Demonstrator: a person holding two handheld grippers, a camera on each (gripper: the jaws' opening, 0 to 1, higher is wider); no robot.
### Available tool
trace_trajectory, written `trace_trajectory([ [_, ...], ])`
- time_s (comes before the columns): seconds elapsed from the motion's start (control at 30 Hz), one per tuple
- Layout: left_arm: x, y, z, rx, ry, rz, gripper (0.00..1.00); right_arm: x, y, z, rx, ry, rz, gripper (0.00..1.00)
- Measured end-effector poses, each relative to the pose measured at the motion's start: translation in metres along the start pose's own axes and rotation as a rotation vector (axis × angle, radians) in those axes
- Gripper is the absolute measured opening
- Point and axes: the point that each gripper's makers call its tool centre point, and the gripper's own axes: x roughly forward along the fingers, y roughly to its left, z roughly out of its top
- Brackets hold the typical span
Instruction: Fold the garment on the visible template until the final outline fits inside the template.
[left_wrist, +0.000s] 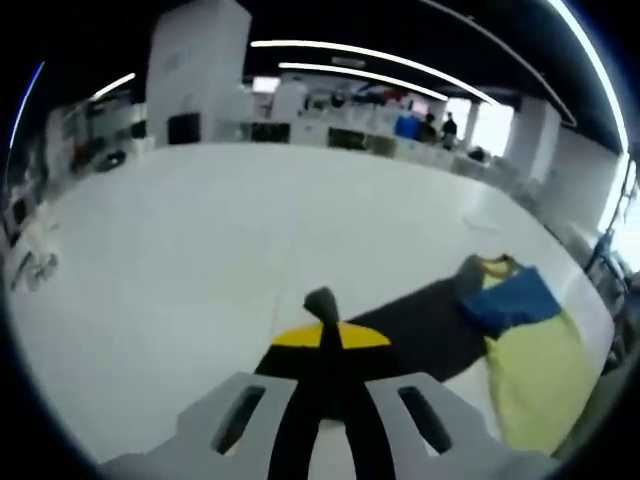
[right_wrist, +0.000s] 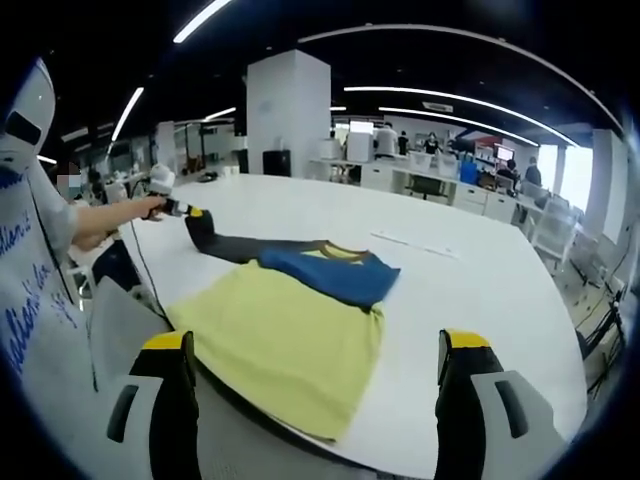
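left gripper (left_wrist: 322, 335): jaws pinched together on a dark sleeve (left_wrist: 420, 330) of the shirt (left_wrist: 530, 370), black jaws with yellow tips meeting around the fabric. the sleeve runs taut from the jaws back toward the shirt body. in the right gripper view that same gripper (right_wrist: 180, 210) shows at the far left, held in a person's hand (right_wrist: 150, 208), with the sleeve (right_wrist: 235, 245) stretched out from it across the table (right_wrist: 480, 280).

right gripper (right_wrist: 315, 385): jaws spread wide, nothing between them, above the near table edge, apart from the fabric.

shirt (right_wrist: 285, 340): lies flat on the white table, near its edge. yellow-green body toward the right gripper, blue panel (right_wrist: 335, 272) across the chest, yellow collar band beside it, dark sleeve pulled out sideways.

can't make out a template outline on the table in either view.

background: open office, white pillar (right_wrist: 288, 110), desks, ceiling light strips. a sleeve with blue lettering (right_wrist: 30, 290) fills the left edge of the right gripper view.
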Motion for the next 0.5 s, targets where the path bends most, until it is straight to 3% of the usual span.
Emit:
trace_trajectory([
  [0.5, -0.005, -0.028, 0.021, 0.061, -0.024, -0.042, 0.0, -0.008, -0.002, 0.001, -0.021, -0.006, -0.01, 1.0],
])
